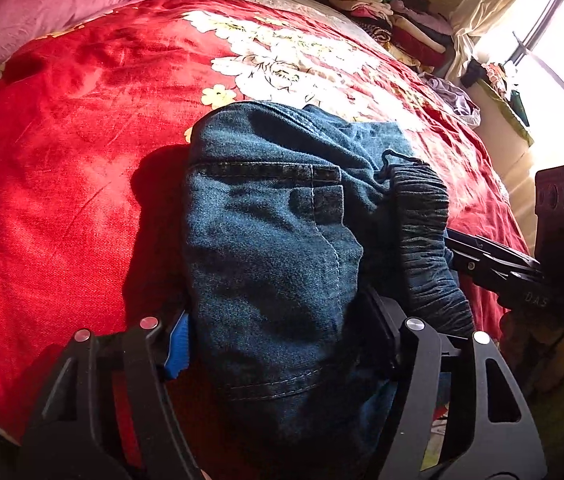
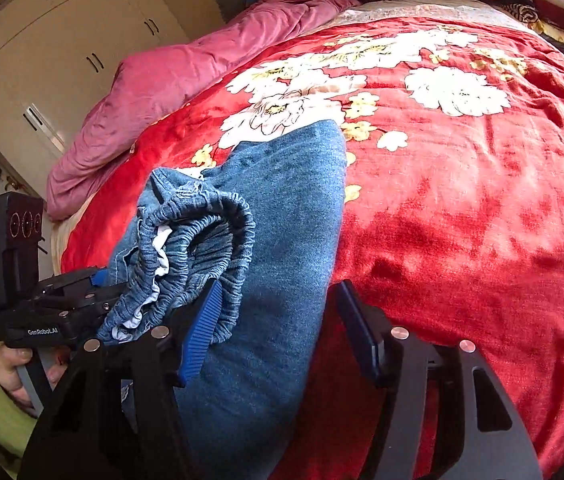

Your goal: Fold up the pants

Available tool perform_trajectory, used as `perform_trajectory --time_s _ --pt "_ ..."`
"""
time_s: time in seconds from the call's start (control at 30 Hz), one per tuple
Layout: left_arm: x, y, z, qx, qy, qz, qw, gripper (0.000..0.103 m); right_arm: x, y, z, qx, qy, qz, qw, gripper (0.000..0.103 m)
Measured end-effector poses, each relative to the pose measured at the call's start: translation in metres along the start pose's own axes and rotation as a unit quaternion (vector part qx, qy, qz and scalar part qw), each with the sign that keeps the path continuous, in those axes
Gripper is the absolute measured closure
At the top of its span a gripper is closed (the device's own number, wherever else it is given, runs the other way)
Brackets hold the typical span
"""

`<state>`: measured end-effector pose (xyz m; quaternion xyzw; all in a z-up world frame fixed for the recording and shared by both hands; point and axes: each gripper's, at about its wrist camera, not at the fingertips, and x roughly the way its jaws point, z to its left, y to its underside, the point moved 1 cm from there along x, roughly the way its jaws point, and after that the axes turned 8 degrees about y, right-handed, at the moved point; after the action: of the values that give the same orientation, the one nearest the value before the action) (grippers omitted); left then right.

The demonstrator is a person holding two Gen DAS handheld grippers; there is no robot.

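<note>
Blue denim pants (image 1: 278, 248) with an elastic waistband (image 1: 426, 232) lie bunched on the red floral blanket (image 1: 62, 184). In the left wrist view the denim fills the gap between my left gripper's (image 1: 282, 340) wide-spread fingers; no pinch shows. In the right wrist view the pants (image 2: 282, 240) drape between my right gripper's (image 2: 278, 332) open fingers, with the waistband (image 2: 202, 240) over the blue left pad (image 2: 202, 328). The right gripper also shows in the left wrist view (image 1: 522, 272), and the left gripper in the right wrist view (image 2: 62, 300), each at the waistband.
A pink quilt (image 2: 170, 80) lies along the bed's far side. Stacked folded clothes (image 1: 394, 20) sit at the head of the bed. A wardrobe (image 2: 54, 48) stands beyond the bed, and a bright window (image 1: 542, 40) lies to the right.
</note>
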<state>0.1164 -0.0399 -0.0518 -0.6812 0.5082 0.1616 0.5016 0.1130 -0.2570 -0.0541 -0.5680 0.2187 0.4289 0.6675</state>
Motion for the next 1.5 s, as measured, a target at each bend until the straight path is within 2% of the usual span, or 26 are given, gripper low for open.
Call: perform_trajectory --time_s 0.03,0.1,0.13,0.33,0.47,0.6,0.73,0.97,1.5 --pt "0.001 -0.001 0.000 -0.001 0.000 -0.001 1.0000 0.043 0.001 -0.001 0.001 -0.005 -0.001 0.000 1.000 0.047" --pt "0.001 -0.001 0.000 -0.002 0.001 -0.003 1.0000 0.043 0.003 -0.003 0.005 -0.018 -0.008 0.003 1.000 0.062" --pt "0.001 -0.001 -0.001 -0.001 -0.001 -0.004 1.0000 0.043 0.004 -0.003 0.006 -0.022 -0.012 0.005 1.000 0.064" --pt "0.003 -0.001 -0.006 0.010 -0.012 -0.009 0.9998 0.059 0.012 -0.001 0.004 -0.022 -0.019 0.005 1.000 0.062" --pt "0.000 -0.001 -0.015 0.027 -0.022 -0.014 0.9993 0.065 0.009 0.001 0.016 -0.064 -0.007 0.001 0.998 0.062" --pt "-0.006 -0.003 -0.019 0.030 -0.021 -0.016 0.9992 0.073 0.001 0.003 0.026 -0.076 -0.009 -0.013 0.997 0.086" --pt "-0.014 -0.007 -0.021 0.030 -0.014 -0.019 0.9993 0.078 -0.013 0.002 0.041 -0.097 0.004 -0.035 0.995 0.088" --pt "-0.028 -0.018 -0.029 0.035 -0.008 -0.036 0.9987 0.078 -0.031 -0.013 0.051 -0.112 0.008 -0.061 0.992 0.088" --pt "-0.029 -0.074 -0.023 0.048 -0.030 -0.062 0.9964 0.078 -0.018 -0.069 0.052 -0.119 0.012 -0.093 0.988 0.088"
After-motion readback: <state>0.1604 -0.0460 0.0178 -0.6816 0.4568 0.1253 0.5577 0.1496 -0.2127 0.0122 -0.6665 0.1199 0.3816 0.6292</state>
